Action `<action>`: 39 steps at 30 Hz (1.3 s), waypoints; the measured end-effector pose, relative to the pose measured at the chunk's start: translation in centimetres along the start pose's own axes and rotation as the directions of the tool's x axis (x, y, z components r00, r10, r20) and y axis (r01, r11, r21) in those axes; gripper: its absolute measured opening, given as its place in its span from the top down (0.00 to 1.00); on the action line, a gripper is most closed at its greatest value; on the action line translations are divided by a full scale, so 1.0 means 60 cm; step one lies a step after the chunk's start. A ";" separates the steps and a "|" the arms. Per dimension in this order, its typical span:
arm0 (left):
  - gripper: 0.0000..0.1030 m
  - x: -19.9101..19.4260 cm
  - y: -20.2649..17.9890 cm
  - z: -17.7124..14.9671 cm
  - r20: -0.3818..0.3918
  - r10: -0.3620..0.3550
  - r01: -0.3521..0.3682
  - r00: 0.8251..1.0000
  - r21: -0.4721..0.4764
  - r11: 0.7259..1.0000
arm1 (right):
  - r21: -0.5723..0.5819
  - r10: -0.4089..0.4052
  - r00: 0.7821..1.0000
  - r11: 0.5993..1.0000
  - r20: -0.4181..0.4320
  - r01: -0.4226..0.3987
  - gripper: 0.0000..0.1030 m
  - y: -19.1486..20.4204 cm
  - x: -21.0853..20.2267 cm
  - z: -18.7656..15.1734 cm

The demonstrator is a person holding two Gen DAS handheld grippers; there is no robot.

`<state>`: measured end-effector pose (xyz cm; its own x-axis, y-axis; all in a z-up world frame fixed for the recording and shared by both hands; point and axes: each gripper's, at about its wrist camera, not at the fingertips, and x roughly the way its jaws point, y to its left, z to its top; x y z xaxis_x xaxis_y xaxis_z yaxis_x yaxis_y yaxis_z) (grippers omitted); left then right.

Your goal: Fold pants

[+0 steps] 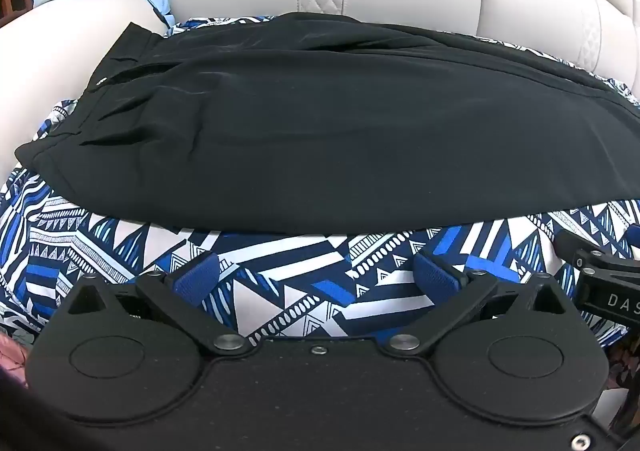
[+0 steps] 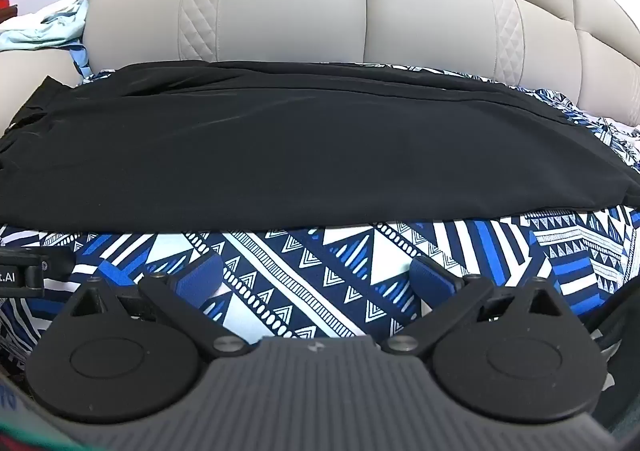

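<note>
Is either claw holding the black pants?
No, both the left claw and right claw hang open, short of the black pants.

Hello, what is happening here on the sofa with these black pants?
A person holds two grippers above a patterned blue-and-white cloth on a beige sofa. The black pants lie flat across it, waistband to the left. The left gripper and right gripper are both open, short of the pants' near edge, touching nothing.

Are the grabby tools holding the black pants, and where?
No, nothing is held. The left tool and right tool are both open, over the blue patterned cloth, short of the black pants.
</note>
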<state>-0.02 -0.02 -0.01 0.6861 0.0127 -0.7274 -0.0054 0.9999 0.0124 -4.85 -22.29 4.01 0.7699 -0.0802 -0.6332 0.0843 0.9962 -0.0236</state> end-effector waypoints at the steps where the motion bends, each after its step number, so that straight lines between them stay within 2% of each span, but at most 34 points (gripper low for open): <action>1: 0.00 0.000 0.000 0.000 -0.001 -0.002 0.002 1.000 -0.002 1.000 | -0.002 -0.002 1.000 1.000 -0.003 0.001 0.00 0.000 0.000 0.000; 39: 0.00 0.001 -0.006 0.005 -0.012 -0.001 0.001 1.000 -0.002 1.000 | -0.010 -0.009 1.000 1.000 -0.012 0.009 0.00 0.001 0.002 0.001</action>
<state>0.25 -0.39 0.14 0.6770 0.0113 -0.7359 -0.0061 0.9999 0.0098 -4.70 -22.23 3.98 0.7616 -0.0886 -0.6420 0.0845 0.9957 -0.0372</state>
